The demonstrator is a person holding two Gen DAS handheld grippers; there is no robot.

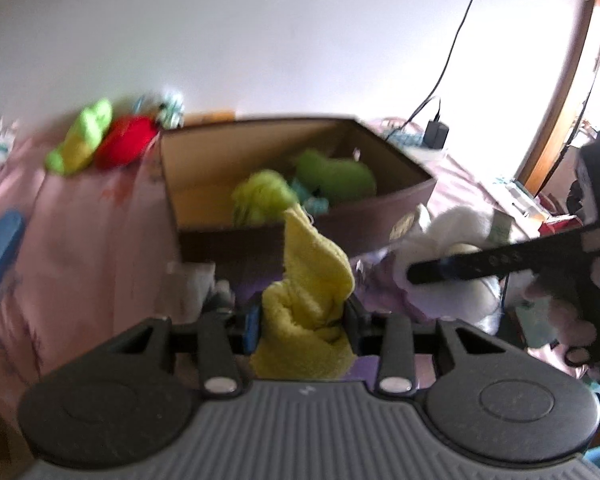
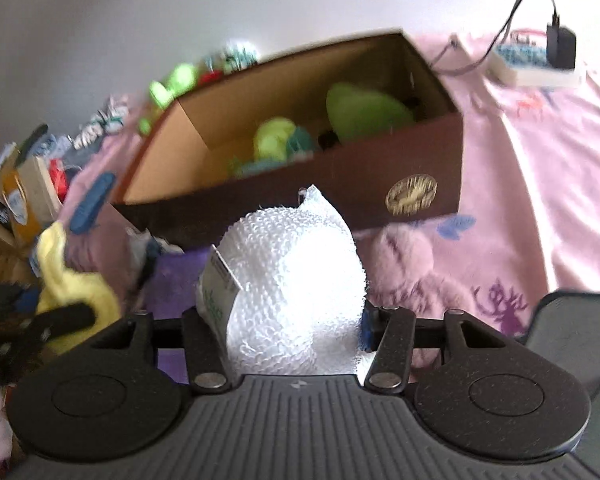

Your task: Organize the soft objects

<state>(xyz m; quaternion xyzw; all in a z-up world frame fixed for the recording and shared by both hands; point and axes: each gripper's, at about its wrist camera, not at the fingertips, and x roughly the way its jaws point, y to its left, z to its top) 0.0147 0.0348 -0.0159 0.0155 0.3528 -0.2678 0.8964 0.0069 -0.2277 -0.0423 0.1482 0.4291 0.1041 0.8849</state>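
Two soft things are being carried in front of the brown cardboard box (image 2: 380, 168), one in each gripper. The left gripper (image 1: 304, 320) is pinching a yellow terry cloth (image 1: 312, 280) between its fingers, closed onto it; the cloth is bunching into a crumpled, fuzzy peak that is rising just in front of the box's near wall. The right gripper (image 2: 296, 320) is squeezing a white knobbly cloth (image 2: 296, 276), its fingers pressed against both sides; the cloth is bulging into a rounded, bumpy dome with a paper tag (image 2: 216, 292) hanging at its left side, also just in front of the box's near wall. Inside the box, a green plush (image 2: 364, 112) is lying toward the far right corner, with a yellow-green fluffy thing (image 2: 274, 138) beside it toward the middle. The box is sitting on a pink printed sheet (image 2: 540, 200). Behind the box to the left, a lime-green soft toy (image 1: 82, 136) and a red soft thing (image 1: 126, 142) are lying side by side, touching.
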